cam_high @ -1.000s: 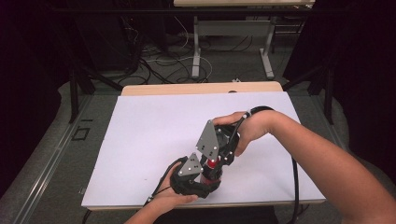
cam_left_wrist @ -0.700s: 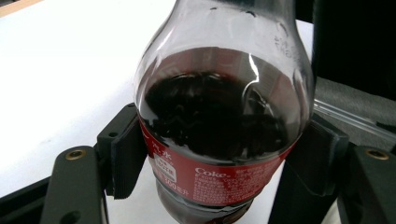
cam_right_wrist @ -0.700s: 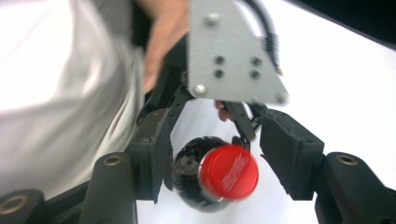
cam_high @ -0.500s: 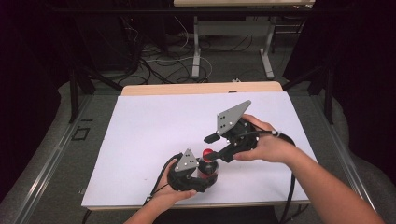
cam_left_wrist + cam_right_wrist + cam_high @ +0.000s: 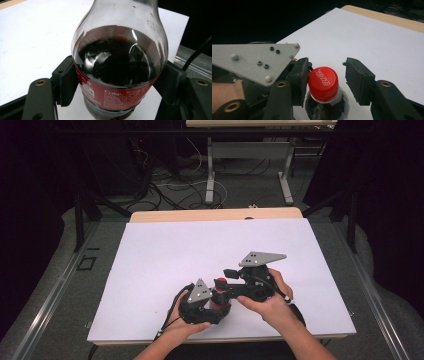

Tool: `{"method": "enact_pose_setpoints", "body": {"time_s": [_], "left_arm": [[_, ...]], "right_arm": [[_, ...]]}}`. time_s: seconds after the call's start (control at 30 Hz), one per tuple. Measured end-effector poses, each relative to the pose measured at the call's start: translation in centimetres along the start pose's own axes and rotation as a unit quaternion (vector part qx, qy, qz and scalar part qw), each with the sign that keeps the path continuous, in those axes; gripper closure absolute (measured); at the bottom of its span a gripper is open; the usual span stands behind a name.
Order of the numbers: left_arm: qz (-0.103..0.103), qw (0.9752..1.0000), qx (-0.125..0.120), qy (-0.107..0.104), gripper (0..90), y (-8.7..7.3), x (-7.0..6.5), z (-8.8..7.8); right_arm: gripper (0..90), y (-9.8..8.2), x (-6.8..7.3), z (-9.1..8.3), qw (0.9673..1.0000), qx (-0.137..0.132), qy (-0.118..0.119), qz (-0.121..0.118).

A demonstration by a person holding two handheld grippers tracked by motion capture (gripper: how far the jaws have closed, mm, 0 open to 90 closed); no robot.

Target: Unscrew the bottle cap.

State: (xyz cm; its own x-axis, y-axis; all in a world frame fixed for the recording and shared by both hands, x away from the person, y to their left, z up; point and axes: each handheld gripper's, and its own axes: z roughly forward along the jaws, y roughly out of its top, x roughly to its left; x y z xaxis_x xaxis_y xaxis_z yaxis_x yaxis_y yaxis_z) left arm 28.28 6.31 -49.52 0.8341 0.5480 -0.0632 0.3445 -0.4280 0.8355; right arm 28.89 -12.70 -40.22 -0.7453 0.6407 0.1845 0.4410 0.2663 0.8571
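The left gripper (image 5: pixel 212 301) stands clenched on a cola bottle (image 5: pixel 117 67) at the near middle of the white counter (image 5: pixel 165 255). The right gripper (image 5: pixel 327 82) has just been closing its jaws around the red cap (image 5: pixel 323 81), one pad touching, the other apart. Centre them, then clamp squarely before twisting.

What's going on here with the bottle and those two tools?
A person is working on a cola bottle standing on a white table. The left hand-held gripper is clamped around the bottle's labelled body, holding it upright. The right hand-held gripper has its jaws on either side of the red cap; they have just been closing, one pad touches or nearly touches the cap, and a gap shows at the other, so the cap isn't gripped yet.
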Motion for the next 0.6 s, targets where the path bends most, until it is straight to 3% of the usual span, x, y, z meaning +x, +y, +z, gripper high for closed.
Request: {"method": "enact_pose_setpoints", "body": {"time_s": [0.1, 0.27, 0.4, 0.5, 0.6], "left_arm": [[-0.002, 1.0000, -0.003, -0.001, 29.2, 0.0, 0.1, 0.0], [0.000, 1.0000, -0.003, -0.001, 29.2, 0.1, 0.1, -0.2], [0.001, 1.0000, -0.003, 0.000, 29.2, 0.0, 0.1, -0.1], [-0.001, 1.0000, -0.003, -0.004, 29.3, 0.0, 0.1, -0.1], [0.003, 0.9999, -0.003, -0.009, 29.3, 0.0, 0.2, -0.2]], "right_arm": [[53.6, -0.6, 0.5, 0.7, 0.9999, -0.003, -0.006, 0.010], [59.1, -1.5, 1.3, 1.6, 0.9985, -0.038, -0.036, -0.017], [60.4, -1.8, 1.6, 1.7, 0.9975, -0.044, -0.050, -0.023], [60.8, -1.9, 1.6, 1.7, 0.9974, -0.047, -0.048, -0.027], [61.1, -1.7, 1.1, 1.7, 0.9973, -0.039, -0.021, -0.058]]}}
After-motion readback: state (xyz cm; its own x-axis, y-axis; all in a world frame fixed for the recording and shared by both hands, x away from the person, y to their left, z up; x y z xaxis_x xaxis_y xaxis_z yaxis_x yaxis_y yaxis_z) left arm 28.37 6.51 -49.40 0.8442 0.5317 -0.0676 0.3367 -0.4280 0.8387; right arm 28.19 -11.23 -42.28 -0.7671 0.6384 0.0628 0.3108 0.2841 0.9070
